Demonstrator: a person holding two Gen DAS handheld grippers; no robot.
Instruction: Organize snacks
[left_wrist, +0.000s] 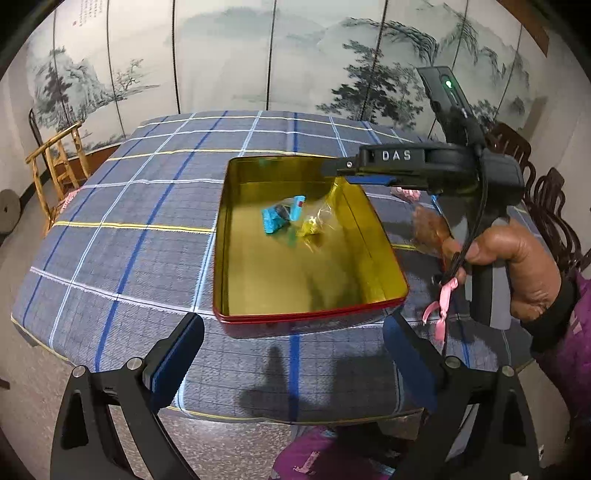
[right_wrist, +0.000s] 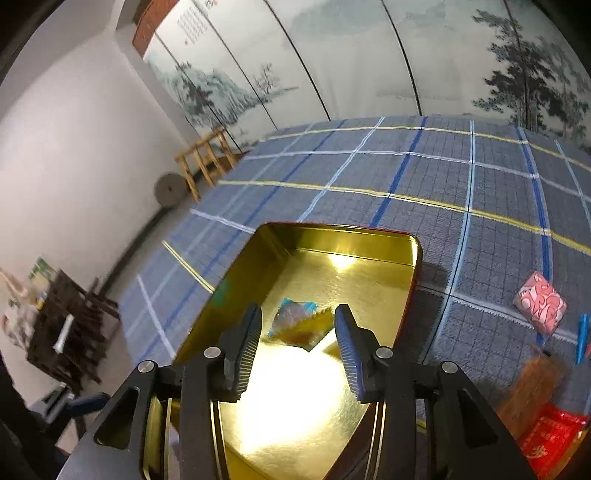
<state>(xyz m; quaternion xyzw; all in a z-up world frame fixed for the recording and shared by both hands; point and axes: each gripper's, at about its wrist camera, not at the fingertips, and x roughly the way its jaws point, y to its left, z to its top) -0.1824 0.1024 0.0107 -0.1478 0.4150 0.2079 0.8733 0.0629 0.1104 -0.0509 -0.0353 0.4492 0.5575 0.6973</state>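
The left gripper (left_wrist: 291, 354) hung low at the near edge of the table (left_wrist: 122, 229), its blue-padded fingers spread wide with nothing between them. Just beyond it, near the middle of the checked cloth, sat the tin (left_wrist: 236, 258), a shallow rectangular box, gold inside and red outside, lid off.

Two snacks already lay on the tin's floor toward its far end: a blue-wrapped snack (left_wrist: 275, 218) on the left and, touching or nearly touching it, a clear packet with yellow contents (left_wrist: 314, 225). Most of the floor was bare.

Over the tin's far right corner the right gripper (right_wrist: 298, 328) hovered, fingers apart and holding nothing; from its own camera a crinkle-edged wrapper (right_wrist: 295, 323) showed below and between the fingers, lying in the tin, it seemed, though a drop in progress could not be ruled out.

On the cloth to the right of the tin more remained: a pink patterned packet (right_wrist: 541, 302), a brown packet (right_wrist: 532, 384), a red packet (right_wrist: 554, 439) and a sliver of something blue (right_wrist: 583, 338) at the frame's edge.

By this count the job looked under half finished.
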